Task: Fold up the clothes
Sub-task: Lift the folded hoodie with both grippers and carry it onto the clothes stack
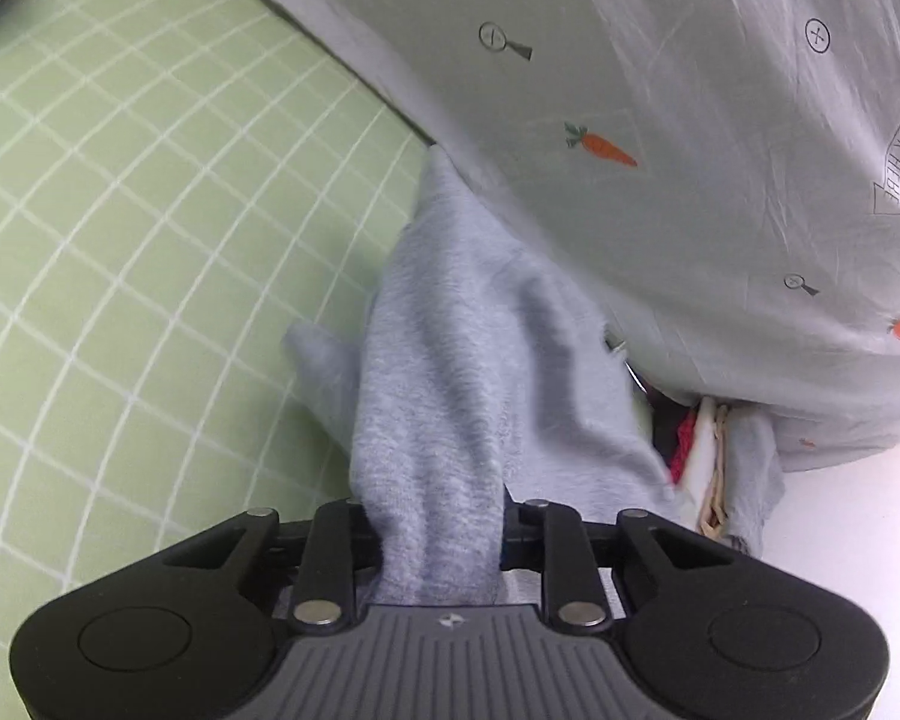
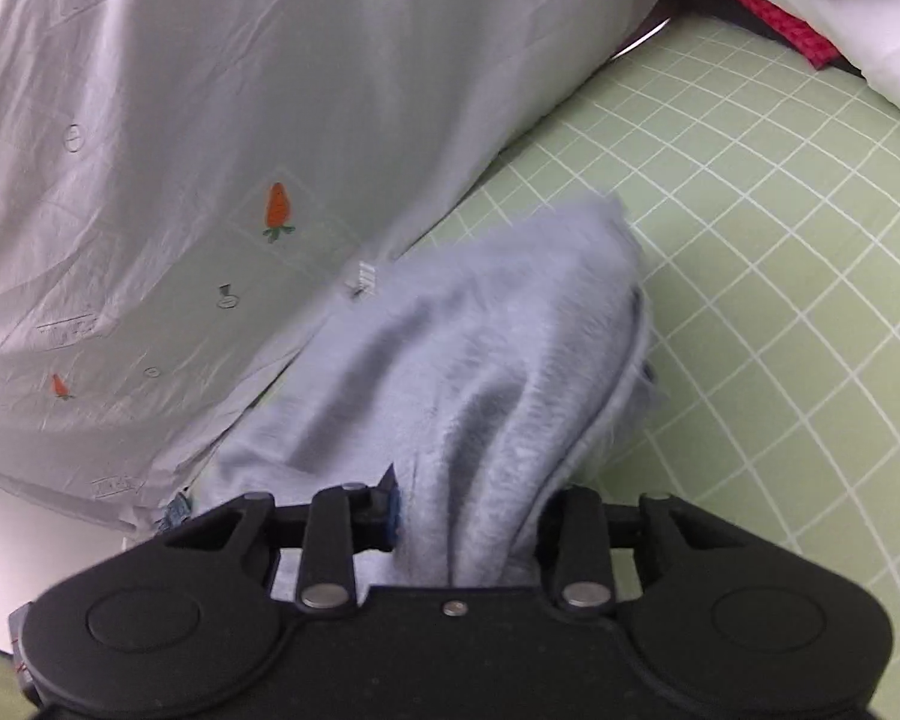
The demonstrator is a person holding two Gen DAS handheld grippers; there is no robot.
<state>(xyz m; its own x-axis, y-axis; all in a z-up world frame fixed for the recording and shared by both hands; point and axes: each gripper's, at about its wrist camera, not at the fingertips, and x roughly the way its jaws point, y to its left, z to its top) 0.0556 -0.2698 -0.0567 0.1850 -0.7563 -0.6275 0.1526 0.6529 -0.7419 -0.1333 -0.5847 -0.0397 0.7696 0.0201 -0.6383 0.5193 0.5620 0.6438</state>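
Note:
A light grey knit garment (image 1: 450, 372) lies bunched on the green checked sheet (image 1: 120, 240). My left gripper (image 1: 441, 534) is shut on one end of it, the cloth pinched between the black fingers and pulled up off the sheet. In the right wrist view the same grey garment (image 2: 480, 348) rises in folds from the sheet into my right gripper (image 2: 468, 522), which is shut on its edge. The fingertips of both grippers are hidden by the cloth.
A pale quilt with carrot prints (image 1: 660, 150) is heaped right behind the garment, also in the right wrist view (image 2: 210, 150). A stack of folded clothes in white, red and beige (image 2: 810, 6) sits at the far right. The green sheet (image 2: 780, 300) spreads to the right.

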